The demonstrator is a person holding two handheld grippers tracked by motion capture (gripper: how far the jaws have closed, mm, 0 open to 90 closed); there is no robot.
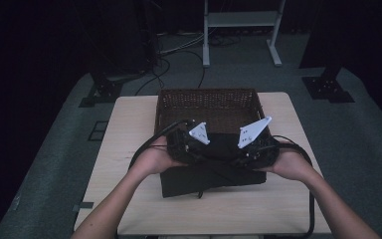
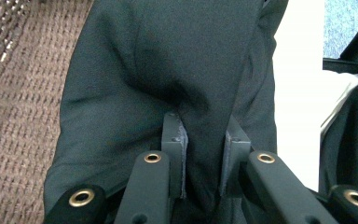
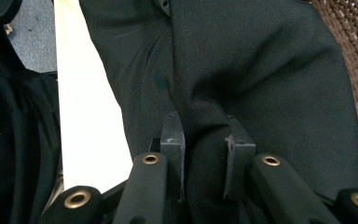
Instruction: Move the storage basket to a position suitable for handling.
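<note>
Between both grippers' clenched jaws, left gripper (image 2: 204, 158) and right gripper (image 3: 204, 154), hangs the dark cloth (image 1: 214, 174).

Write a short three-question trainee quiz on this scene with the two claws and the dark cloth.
1. True or false: both the left claw and the right claw are shut on the black cloth.
2. What stands on the table just beyond the cloth? A) wicker basket B) metal tray C) glass bowl
3. In the left gripper view, what brown woven surface lies beside the cloth?

Key
1. True: each pair of jaws pinches a fold.
2. A, the wicker basket.
3. The basket's weave.
</note>
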